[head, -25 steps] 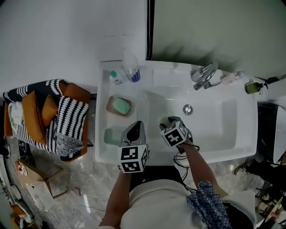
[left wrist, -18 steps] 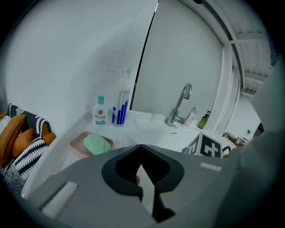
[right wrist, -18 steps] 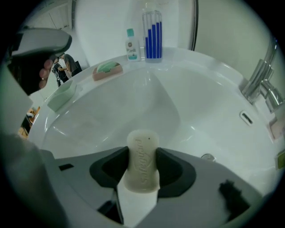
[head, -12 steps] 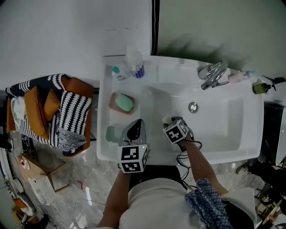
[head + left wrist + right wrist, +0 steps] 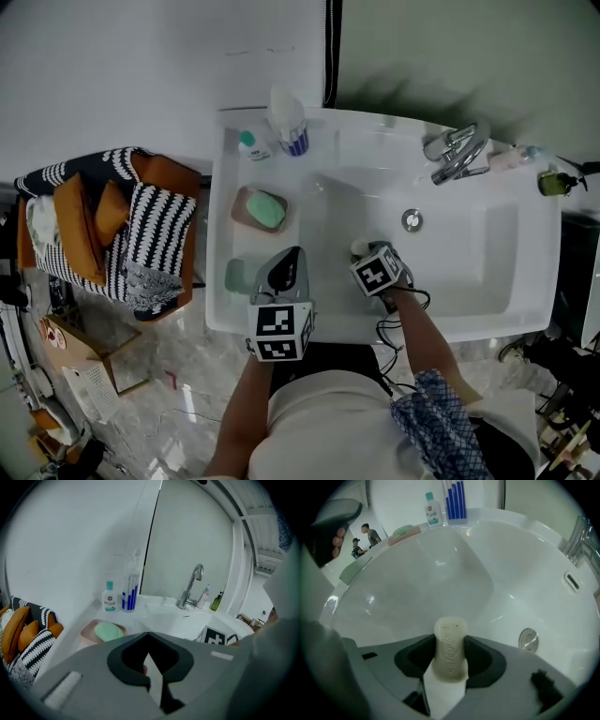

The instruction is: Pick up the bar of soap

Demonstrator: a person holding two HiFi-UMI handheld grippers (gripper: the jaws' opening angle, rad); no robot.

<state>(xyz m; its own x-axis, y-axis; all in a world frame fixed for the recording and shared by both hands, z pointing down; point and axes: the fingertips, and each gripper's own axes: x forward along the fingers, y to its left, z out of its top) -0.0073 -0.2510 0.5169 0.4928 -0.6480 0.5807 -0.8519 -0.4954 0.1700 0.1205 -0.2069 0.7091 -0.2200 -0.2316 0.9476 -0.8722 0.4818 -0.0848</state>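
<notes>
The cream bar of soap (image 5: 450,637) sat between the jaws of the right tongs (image 5: 450,660), which were clamped on its two long edges. The stamped face was turned toward the camera and the far end stuck out past the tips. Gripping a slick bar across its width kept the jaws fairly wide, and it probably gave the pads flat sides to bear on. The tongs pointed steeply down into the sink (image 5: 469,253), near the drain (image 5: 411,220). Whether the bar's end touched the basin could not be told. The left tongs (image 5: 286,267) hung over the sink's front rim with the jaws together and nothing in them, likely kept clear of the work. A second, green soap (image 5: 268,208) lay in its pink dish (image 5: 240,212) on the left ledge, untouched.
</notes>
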